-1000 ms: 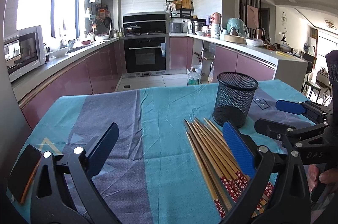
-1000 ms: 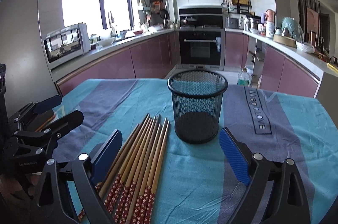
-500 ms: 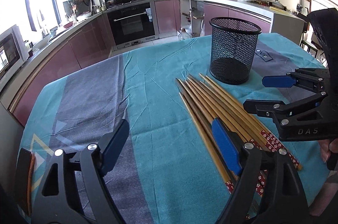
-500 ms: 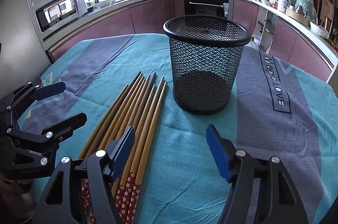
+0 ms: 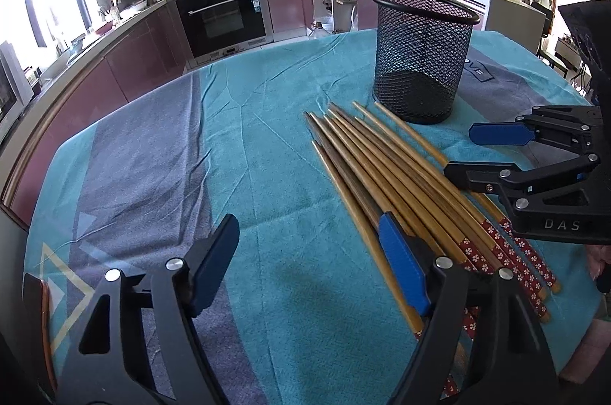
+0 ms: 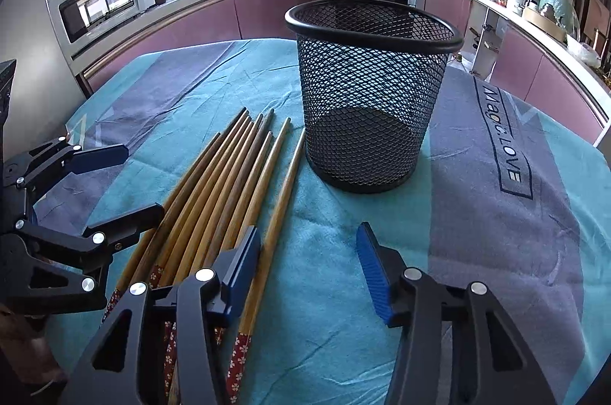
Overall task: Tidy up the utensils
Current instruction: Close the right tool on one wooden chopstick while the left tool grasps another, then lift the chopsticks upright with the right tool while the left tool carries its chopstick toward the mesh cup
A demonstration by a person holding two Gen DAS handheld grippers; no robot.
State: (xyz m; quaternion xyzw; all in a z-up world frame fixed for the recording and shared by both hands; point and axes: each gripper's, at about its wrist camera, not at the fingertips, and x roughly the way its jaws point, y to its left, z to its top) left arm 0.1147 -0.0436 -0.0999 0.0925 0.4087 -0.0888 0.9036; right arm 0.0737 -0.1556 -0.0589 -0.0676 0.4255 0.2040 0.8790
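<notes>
The left tongs (image 5: 309,263) stand open above the counter (image 5: 236,122), with nothing between the blue pads. The left pad sits over bare cloth; the right pad (image 5: 401,265) sits over the outermost sticks at the near end of the bundle of chopsticks (image 5: 385,172). From the right wrist camera the left tongs (image 6: 126,179) appear at the left edge of the view, jaws apart, the lower black finger lying over the left side of the bundle.

The chopsticks (image 6: 233,175) lie flat on the teal and grey cloth (image 6: 496,214) that covers the counter, packed side by side. The plain tapered tips point toward the mesh holder; the red flower-patterned ends point toward the tongs. One chopstick (image 6: 282,191) lies slightly apart on the right of the bundle, its tip just beside the base of the holder.

The black mesh holder (image 6: 370,99) stands upright on the cloth, just beyond the chopstick tips. Nothing shows inside it.

The right tongs (image 6: 309,271) are open and hold nothing. The left pad (image 6: 244,267) sits over the right side of the bundle; the right pad sits over bare cloth. From the left wrist camera the right tongs (image 5: 481,153) enter from the right edge, jaws apart, above the patterned ends.
</notes>
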